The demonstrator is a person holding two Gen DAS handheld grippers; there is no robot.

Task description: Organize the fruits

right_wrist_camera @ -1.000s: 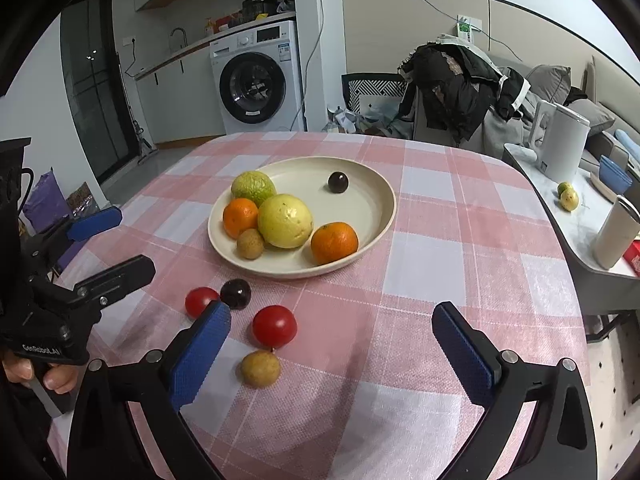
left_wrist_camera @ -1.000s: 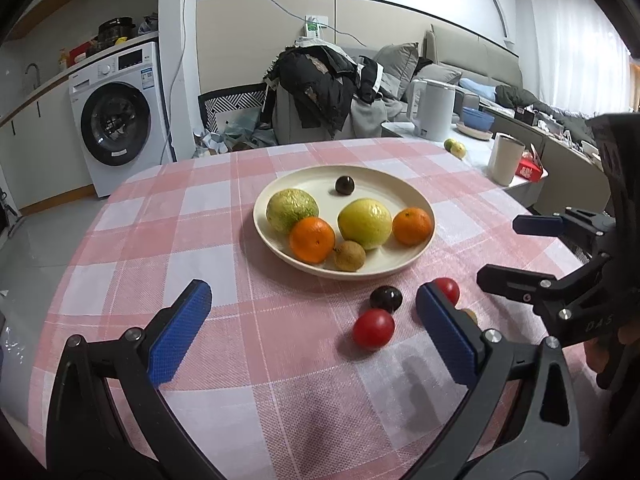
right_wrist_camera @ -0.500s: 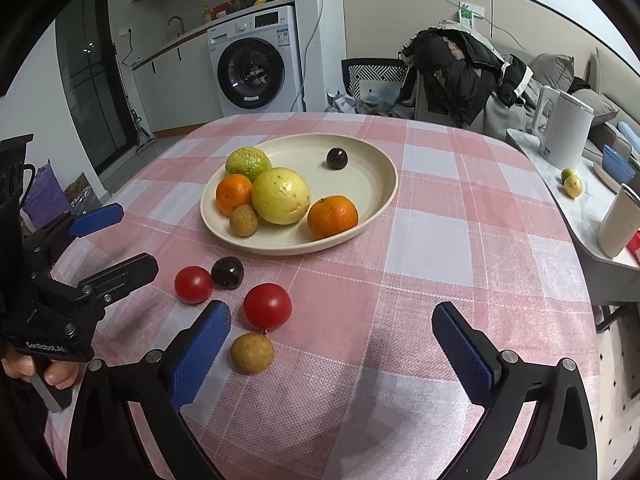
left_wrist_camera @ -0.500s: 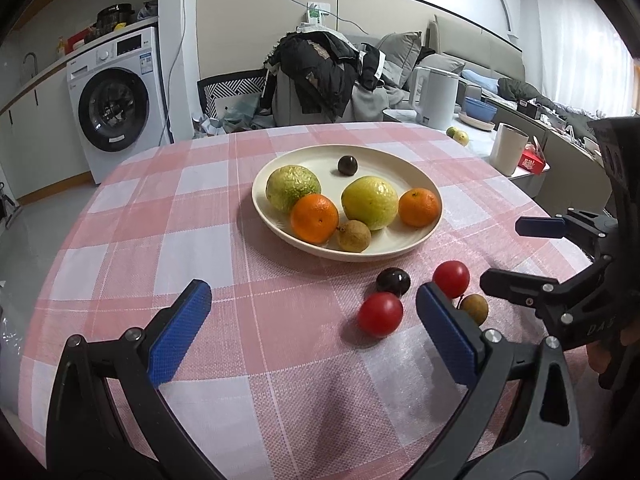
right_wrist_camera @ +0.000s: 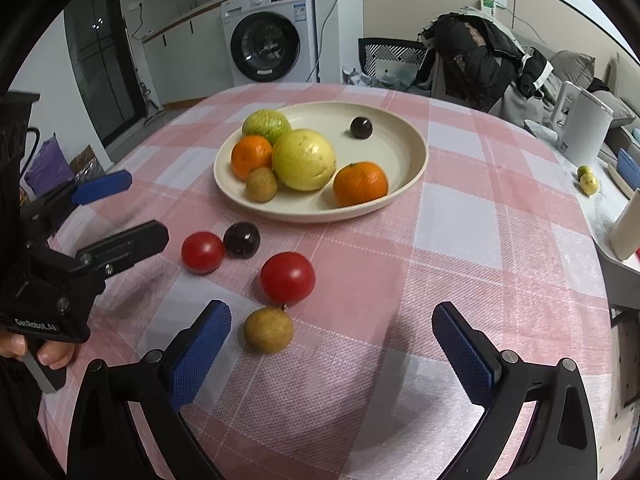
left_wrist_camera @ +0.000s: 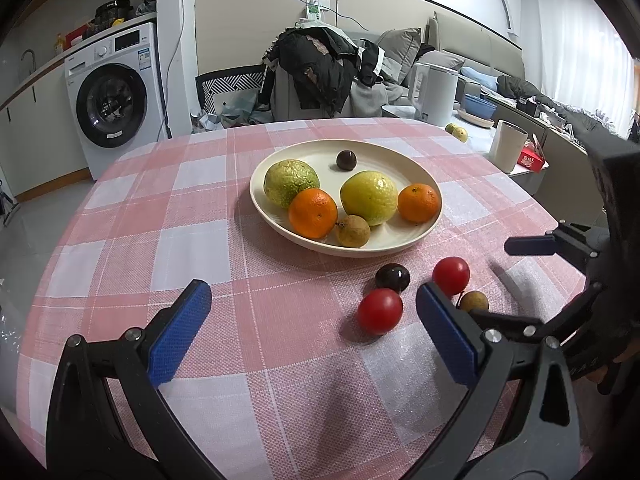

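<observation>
A cream plate [left_wrist_camera: 400,240] [right_wrist_camera: 394,148] holds a green citrus [left_wrist_camera: 291,182], two oranges [left_wrist_camera: 313,213] [left_wrist_camera: 418,203], a yellow fruit [left_wrist_camera: 369,197], a small brown fruit [left_wrist_camera: 352,231] and a dark plum [left_wrist_camera: 346,160]. Loose on the checked cloth in front of it lie two red tomatoes [right_wrist_camera: 202,252] [right_wrist_camera: 287,278], a dark plum [right_wrist_camera: 241,239] and a brown longan [right_wrist_camera: 268,330]. My left gripper [left_wrist_camera: 314,336] [right_wrist_camera: 116,216] is open and empty, with one tomato [left_wrist_camera: 380,311] just inside its right finger. My right gripper [right_wrist_camera: 333,354] [left_wrist_camera: 516,280] is open and empty, with the longan near its left finger.
The round table [left_wrist_camera: 160,208] carries a pink and white checked cloth. A chair piled with dark clothes [left_wrist_camera: 320,64] stands behind it. A washing machine [left_wrist_camera: 116,100] is at the back left. A side counter on the right holds a white kettle [left_wrist_camera: 436,92] and a cup [left_wrist_camera: 508,146].
Both grippers have come forward and lower toward the loose fruits, which now look larger and nearer. Both stay open. No fruit has moved.
</observation>
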